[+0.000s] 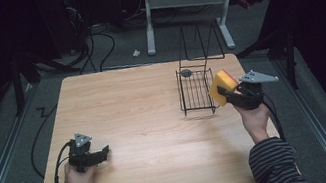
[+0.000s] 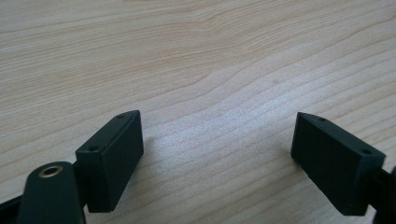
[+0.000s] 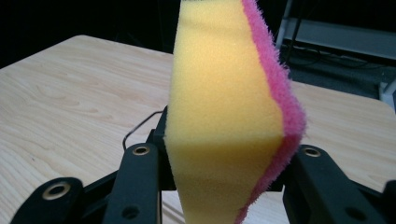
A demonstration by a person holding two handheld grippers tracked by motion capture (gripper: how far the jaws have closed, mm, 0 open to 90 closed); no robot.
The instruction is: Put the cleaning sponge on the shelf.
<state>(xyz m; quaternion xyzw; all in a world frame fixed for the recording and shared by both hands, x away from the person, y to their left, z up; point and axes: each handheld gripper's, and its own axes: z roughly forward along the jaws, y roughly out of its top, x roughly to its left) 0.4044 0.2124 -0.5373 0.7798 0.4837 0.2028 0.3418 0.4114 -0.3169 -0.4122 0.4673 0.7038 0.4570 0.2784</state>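
The yellow sponge (image 1: pixel 221 87) with its pink scrub face is clamped between the jaws of the right gripper (image 1: pixel 226 92), held in the air just right of the black wire rack (image 1: pixel 196 90) near the table's (image 1: pixel 149 139) right edge. Bare wood lies open to the left and near side. In the right gripper view the sponge (image 3: pixel 224 112) hides most of the rack. The right hand (image 1: pixel 255 118) tilts up and to the left. The left gripper (image 1: pixel 105 152) rests low near the left corner, jaws wide apart and empty.
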